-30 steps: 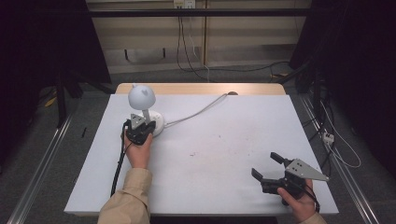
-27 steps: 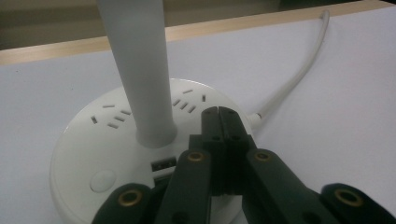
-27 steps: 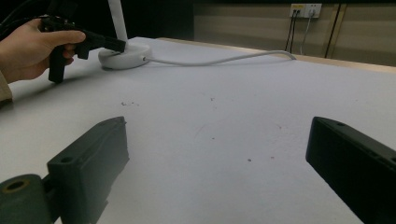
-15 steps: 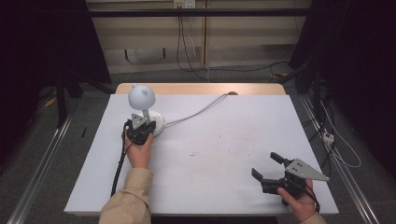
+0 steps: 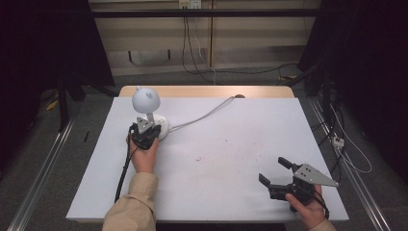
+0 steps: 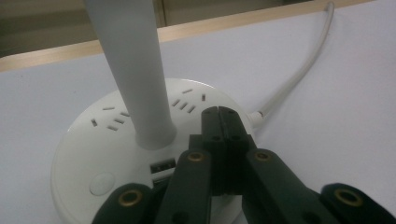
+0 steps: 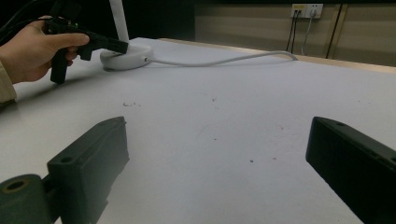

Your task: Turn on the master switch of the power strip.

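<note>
A white desk lamp stands at the table's back left, with a globe head (image 5: 146,98) on a stem above a round base (image 5: 163,126). My left gripper (image 5: 148,131) is shut, nothing between its jaws. In the left gripper view its closed tips (image 6: 218,116) lie over the base (image 6: 93,154), just right of the stem (image 6: 135,70) and above a USB port. My right gripper (image 5: 272,169) hovers open near the front right corner. In the right gripper view the right gripper (image 7: 219,154) is spread wide over bare table, and far off the left gripper (image 7: 119,45) touches the lamp base (image 7: 135,58).
The lamp's white cable (image 5: 207,113) runs from the base across the white table (image 5: 231,144) to its back edge. A black cable (image 5: 126,163) trails from the left gripper beside the person's sleeve. Wires lie on the floor beyond the table.
</note>
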Action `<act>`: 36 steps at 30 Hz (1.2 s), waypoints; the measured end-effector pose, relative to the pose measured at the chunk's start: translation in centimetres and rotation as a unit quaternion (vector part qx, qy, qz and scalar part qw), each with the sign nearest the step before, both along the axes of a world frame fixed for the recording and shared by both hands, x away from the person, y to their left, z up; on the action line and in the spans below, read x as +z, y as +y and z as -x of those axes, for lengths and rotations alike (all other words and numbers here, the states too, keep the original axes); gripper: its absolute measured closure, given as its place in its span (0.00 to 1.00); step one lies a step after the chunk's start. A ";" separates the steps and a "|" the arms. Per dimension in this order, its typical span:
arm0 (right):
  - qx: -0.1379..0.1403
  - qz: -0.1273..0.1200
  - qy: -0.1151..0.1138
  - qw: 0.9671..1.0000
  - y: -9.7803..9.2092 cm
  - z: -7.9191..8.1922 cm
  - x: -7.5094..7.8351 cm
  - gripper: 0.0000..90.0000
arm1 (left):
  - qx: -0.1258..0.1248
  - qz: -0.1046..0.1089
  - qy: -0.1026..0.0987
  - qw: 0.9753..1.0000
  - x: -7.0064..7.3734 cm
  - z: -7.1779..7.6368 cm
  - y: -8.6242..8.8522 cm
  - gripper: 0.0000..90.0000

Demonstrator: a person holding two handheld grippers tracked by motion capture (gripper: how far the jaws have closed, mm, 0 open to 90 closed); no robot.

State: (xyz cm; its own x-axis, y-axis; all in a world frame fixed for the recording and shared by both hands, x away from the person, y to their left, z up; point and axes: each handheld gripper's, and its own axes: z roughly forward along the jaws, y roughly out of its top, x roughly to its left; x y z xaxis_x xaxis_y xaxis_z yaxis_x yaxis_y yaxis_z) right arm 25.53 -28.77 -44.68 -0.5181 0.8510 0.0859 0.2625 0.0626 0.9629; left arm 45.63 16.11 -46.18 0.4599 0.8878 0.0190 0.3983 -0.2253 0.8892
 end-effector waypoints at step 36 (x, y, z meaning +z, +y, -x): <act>0.003 0.000 -0.005 1.000 0.1 -0.1 0.2 0.06 | 0.017 -0.047 0.025 0.998 0.6 -0.4 -1.4 1.00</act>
